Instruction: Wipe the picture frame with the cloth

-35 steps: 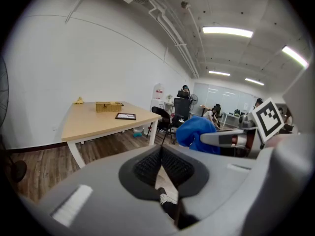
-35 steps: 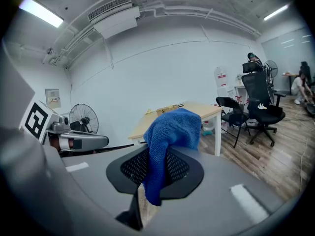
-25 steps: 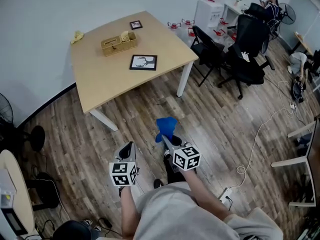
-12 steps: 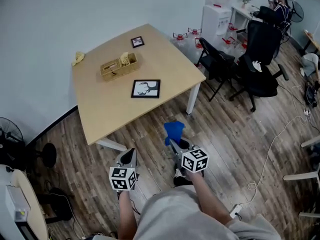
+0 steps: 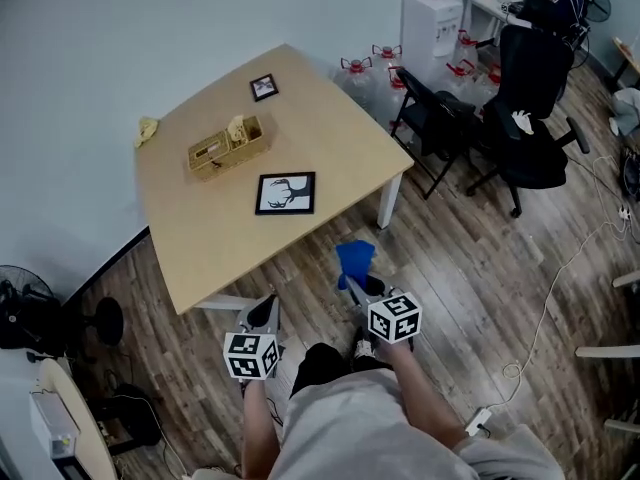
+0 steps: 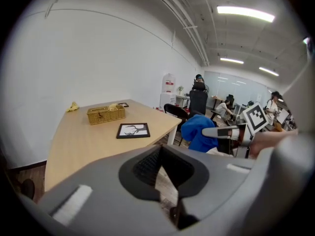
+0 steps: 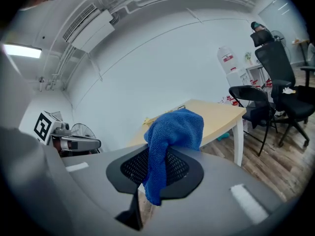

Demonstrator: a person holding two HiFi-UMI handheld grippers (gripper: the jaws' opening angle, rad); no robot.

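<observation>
I stood on a floor of grey-brown wood planks, under a pale, bare wall. A light wooden table on white legs sat angled out from that wall. Just beyond it were black office chairs, a white water dispenser and clear water bottles on the floor. A black fan stood near the wall, and a white cable trailed across the planks. Strip lights glowed along the ceiling.

Black picture frame flat on table, blue cloth dangling
</observation>
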